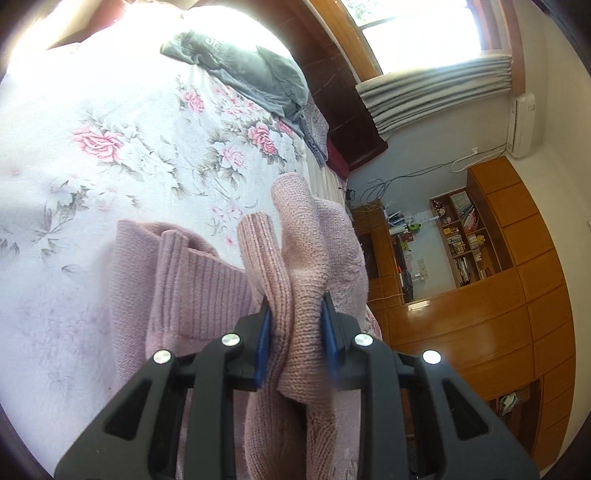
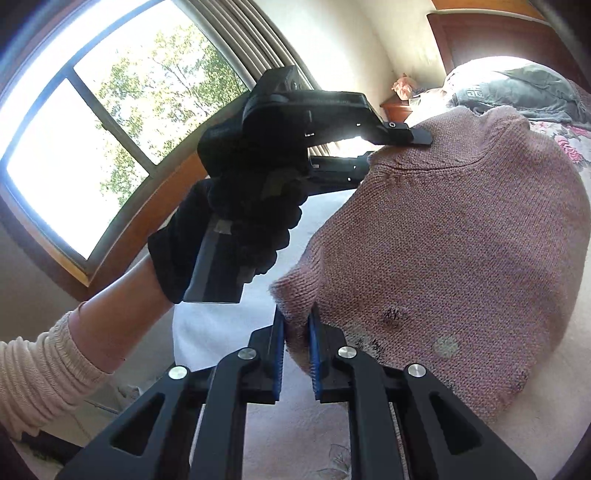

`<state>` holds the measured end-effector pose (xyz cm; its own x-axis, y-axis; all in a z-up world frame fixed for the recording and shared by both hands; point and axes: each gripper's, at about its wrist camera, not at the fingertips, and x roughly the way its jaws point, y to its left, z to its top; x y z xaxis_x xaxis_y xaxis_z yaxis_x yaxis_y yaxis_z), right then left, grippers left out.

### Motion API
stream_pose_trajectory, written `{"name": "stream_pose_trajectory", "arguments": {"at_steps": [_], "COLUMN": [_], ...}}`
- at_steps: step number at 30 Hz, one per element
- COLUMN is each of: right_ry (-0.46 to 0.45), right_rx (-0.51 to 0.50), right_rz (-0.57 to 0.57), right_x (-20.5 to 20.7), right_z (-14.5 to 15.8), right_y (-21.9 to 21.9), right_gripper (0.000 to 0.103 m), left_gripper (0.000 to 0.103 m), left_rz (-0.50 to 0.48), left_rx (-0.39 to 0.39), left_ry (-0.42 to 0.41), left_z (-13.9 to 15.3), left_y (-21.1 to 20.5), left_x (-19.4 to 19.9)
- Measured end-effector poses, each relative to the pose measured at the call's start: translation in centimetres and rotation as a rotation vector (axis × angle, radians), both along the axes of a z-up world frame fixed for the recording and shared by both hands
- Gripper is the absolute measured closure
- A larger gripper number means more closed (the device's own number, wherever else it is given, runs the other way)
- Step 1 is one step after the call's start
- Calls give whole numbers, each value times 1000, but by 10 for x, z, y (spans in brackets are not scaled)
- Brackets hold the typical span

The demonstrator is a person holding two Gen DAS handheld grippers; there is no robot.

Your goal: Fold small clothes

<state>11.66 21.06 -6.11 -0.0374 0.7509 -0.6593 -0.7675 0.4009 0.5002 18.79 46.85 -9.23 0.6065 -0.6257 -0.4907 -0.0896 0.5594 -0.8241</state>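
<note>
Nearest my left camera, my left gripper (image 1: 295,314) pinches a bunched fold of the pink knitted sweater (image 1: 295,258) between its blue pads (image 1: 263,343), jaws drawn narrow on the cloth. The ribbed cuff or hem stands up just beyond the fingertips, and the rest of the sweater hangs below and spreads to the left onto the floral bedspread (image 1: 110,147). Far across the bedspread a grey garment (image 1: 251,70) lies bunched near the bed's right edge. Past that edge the room drops away to a wooden cabinet with bookshelves (image 1: 498,258) and a curtained window (image 1: 424,33); the bedspread to the left of the sweater lies flat and bare.

My right gripper (image 2: 297,332) clamps a corner edge of the same sweater (image 2: 461,240), jaws nearly together on the knit. From that corner the sweater stretches taut up to the far side, where my left gripper (image 2: 424,138) grips its upper edge, held by my gloved left hand (image 2: 236,229) with a cream sleeve (image 2: 40,380) behind it. To the left is open air before a large window (image 2: 92,129). Far right, the grey garment (image 2: 524,92) rests on the bed.
</note>
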Motion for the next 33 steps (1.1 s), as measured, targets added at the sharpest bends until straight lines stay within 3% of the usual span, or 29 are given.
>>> {"name": "stream_pose_trajectory", "arguments": {"at_steps": [7,14,19,22,23,26,28,31,33], "right_ry": [12,23,24,21,7,-79,-130,-134,-109], "right_rx": [-143,-185,-191,-141,-119,-115,-162,-201,-213], "right_rz": [12,7,23,26,17,-58,-133,-203,-237], "right_x": [-7,-8,-10,-15,-16,-12,-6,6,12], "right_z": [-53,-82,-79,-50,-38,-10,-1,-4,-14], "right_y": [33,42,47,27,15,-31,-57,-83,-91], "right_gripper": [91,90,79,74,67,61,60,59,59], "left_gripper": [80,80,78,75,74,70,62,51,51], "left_rz": [56,105,137,181,202,215,184,118,102], "left_rx": [15,-5,-19,-35,-31,41,145,248,275], "left_ry": [85,47,30,22,17,-8,25,36,74], "left_z": [-52,-65,-71,-63,-57,-28,-11,1,-3], "left_y": [25,40,42,45,46,41,25,-5,-20], "left_x": [-11,-30,-43,-58,-66,-98,-117,-143,-156]}}
